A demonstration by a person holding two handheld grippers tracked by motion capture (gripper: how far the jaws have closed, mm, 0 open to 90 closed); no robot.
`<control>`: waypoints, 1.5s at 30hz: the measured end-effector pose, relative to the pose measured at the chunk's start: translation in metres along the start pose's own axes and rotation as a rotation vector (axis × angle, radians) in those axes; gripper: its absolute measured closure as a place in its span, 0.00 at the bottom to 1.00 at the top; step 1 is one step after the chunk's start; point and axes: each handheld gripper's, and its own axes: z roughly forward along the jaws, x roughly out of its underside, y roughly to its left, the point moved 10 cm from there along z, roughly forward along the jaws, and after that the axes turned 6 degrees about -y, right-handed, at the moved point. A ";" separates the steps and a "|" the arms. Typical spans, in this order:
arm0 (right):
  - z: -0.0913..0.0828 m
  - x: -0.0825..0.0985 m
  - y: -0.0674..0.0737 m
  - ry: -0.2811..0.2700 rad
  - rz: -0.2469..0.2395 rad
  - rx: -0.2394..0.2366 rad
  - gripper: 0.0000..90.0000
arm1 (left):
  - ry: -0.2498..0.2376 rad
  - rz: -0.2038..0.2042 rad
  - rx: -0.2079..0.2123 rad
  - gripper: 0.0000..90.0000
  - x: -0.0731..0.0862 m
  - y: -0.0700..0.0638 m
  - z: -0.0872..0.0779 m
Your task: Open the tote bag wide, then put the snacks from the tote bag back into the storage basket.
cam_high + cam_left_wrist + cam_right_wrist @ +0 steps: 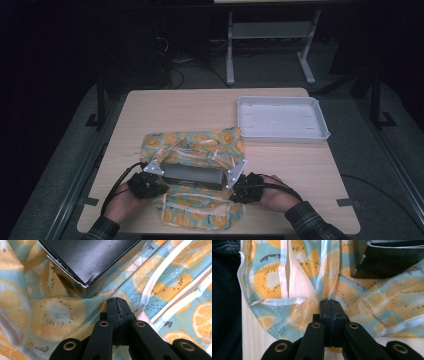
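Note:
A cloth [200,142] printed with orange and kiwi slices, with white straps [155,282], lies spread on the wooden table [165,110]. A dark oblong box [192,175] rests on it. My left gripper [162,186] sits at the box's left end and my right gripper [233,192] at its right end. In the left gripper view the jaws [117,301] are shut, with cloth [57,315] gathered into folds at their tips just below the box's corner [87,257]. In the right gripper view the jaws [329,302] are shut on a bunched fold of cloth [267,277] near the box [392,262].
A white shallow tray [320,131] stands at the back right of the table. Bare wood [252,340] shows at the cloth's near edge. Table legs and cables stand on the dark floor beyond the far edge. Both forearms come in from the bottom.

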 end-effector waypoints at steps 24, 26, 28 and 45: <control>-0.022 -0.008 -0.003 -0.132 0.082 0.038 0.52 | 0.003 0.015 -0.008 1.00 0.000 0.000 0.000; -0.026 -0.010 -0.004 -0.146 0.087 0.045 0.48 | 0.002 0.014 -0.006 1.00 0.000 -0.001 0.001; -0.032 -0.014 -0.004 -0.166 0.096 0.045 0.46 | 0.003 0.015 -0.008 1.00 0.000 -0.001 0.000; -0.044 -0.061 -0.030 -0.253 0.095 0.099 0.44 | -0.006 -0.001 -0.004 1.00 -0.001 -0.002 0.001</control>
